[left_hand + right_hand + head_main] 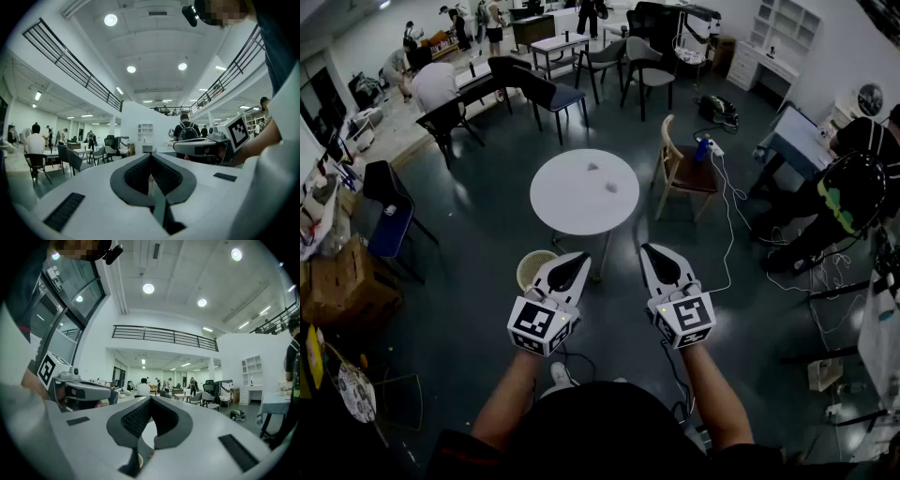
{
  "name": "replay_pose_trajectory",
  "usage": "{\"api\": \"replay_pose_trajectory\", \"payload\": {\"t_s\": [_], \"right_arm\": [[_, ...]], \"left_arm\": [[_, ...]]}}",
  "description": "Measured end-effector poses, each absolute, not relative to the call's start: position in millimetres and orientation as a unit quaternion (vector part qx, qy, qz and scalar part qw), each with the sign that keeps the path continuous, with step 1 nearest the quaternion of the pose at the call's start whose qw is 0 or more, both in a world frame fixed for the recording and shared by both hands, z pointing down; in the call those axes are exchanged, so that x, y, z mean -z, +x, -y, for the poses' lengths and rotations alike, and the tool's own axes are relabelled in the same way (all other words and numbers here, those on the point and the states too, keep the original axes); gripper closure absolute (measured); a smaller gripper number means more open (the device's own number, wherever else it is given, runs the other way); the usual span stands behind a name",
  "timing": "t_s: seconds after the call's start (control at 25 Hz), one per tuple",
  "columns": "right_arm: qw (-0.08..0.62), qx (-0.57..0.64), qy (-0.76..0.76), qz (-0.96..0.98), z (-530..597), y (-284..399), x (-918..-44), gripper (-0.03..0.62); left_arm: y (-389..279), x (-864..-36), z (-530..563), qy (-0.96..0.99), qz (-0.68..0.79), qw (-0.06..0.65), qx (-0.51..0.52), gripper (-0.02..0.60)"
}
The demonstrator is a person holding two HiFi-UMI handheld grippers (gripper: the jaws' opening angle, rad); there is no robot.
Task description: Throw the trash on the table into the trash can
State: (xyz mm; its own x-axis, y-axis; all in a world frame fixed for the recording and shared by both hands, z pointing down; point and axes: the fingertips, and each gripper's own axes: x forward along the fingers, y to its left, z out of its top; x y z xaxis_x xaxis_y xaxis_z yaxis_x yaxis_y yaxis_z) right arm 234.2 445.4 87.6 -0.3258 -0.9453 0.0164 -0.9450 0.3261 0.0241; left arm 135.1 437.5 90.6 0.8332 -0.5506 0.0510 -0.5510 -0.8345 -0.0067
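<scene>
A round white table [572,204] stands ahead of me with two small scraps of trash on it, one pale [593,167] and one slightly larger [611,187]. A beige trash can [534,269] sits on the floor at the table's near left, partly behind my left gripper. My left gripper [581,255] [151,157] and right gripper [649,247] [151,399] are held level side by side, short of the table. Both are shut with nothing between the jaws. Each gripper view shows the other gripper beside it.
A wooden chair [680,169] stands at the table's right, with a white cable [729,206] trailing across the floor. A blue chair [389,220] and cardboard boxes [337,286] are at left. A person [844,192] bends over at the right. Dark chairs and desks fill the back.
</scene>
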Motion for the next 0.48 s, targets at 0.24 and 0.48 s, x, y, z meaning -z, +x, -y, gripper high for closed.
{"api": "replay_pose_trajectory", "payload": {"t_s": [0.24, 0.48], "right_arm": [[-0.004, -0.002, 0.569, 0.823, -468, 253, -91, 0.574], [-0.006, -0.015, 0.559, 0.829, -481, 268, -104, 0.574]], "left_arm": [[157, -95, -459, 0.955, 0.295, 0.005, -0.028, 0.568], [172, -104, -477, 0.952, 0.304, 0.008, -0.039, 0.568]]}}
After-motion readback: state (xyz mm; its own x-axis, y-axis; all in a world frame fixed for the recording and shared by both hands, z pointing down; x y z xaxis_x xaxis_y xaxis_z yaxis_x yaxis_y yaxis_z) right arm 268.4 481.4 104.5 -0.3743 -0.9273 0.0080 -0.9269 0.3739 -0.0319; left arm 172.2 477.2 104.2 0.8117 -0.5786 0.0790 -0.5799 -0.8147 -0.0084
